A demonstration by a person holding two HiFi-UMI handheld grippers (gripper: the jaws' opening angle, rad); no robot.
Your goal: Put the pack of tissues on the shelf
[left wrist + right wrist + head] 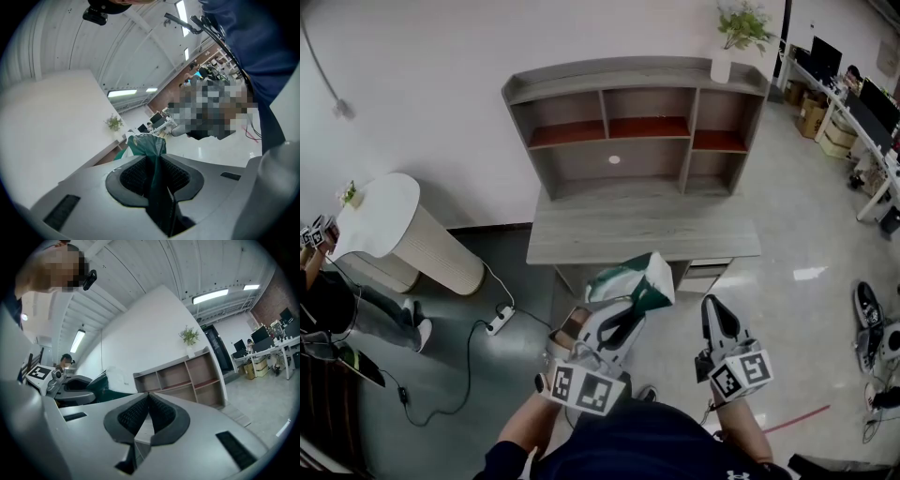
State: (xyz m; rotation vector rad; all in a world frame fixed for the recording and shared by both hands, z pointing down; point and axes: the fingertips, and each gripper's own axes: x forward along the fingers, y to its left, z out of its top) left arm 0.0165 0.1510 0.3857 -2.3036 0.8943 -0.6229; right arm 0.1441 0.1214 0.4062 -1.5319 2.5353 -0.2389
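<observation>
Ceiling strip lights (209, 296) shine evenly; fisheye corners go dark.

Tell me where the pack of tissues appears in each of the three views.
Head view: pack of tissues, lower centre, held by the left tool.
Left gripper view: bottom centre, its green wrapper pinched between the jaws.
Right gripper view: left of centre, dark green, beside the left tool.
Shared landmark: the potted plant on top of the shelf.

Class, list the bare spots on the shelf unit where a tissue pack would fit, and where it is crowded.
Free: the desktop in front, the three red-floored cubbies, and the top board left of the potted plant. Crowded: only that right-hand corner.
</observation>
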